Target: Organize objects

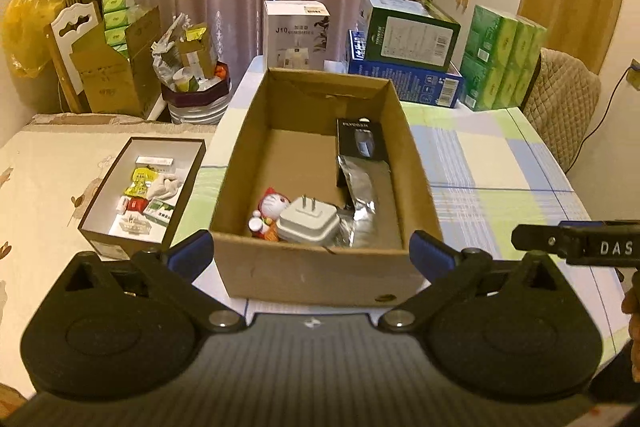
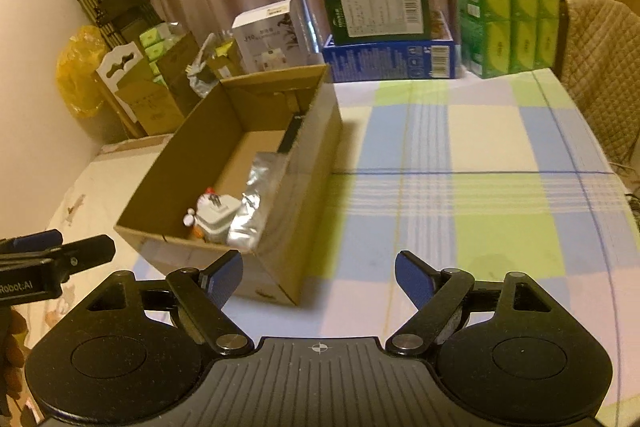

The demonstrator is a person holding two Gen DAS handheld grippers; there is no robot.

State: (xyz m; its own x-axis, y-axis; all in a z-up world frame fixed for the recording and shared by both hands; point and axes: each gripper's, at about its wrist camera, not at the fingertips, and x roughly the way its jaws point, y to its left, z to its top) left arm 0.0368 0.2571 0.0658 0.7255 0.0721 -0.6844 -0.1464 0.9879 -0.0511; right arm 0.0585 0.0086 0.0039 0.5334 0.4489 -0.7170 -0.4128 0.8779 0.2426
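An open cardboard box stands on the checked tablecloth; it also shows in the right wrist view. Inside lie a white plug adapter, a small red-and-white cat figurine, a silver foil pouch and a black slim box. My left gripper is open and empty, just in front of the box's near wall. My right gripper is open and empty, above the cloth beside the box's near right corner.
A small white-lined tray box with several packets sits left of the cardboard box. A white carton, stacked green and blue boxes and green tissue packs line the far table edge. A padded chair stands at the right.
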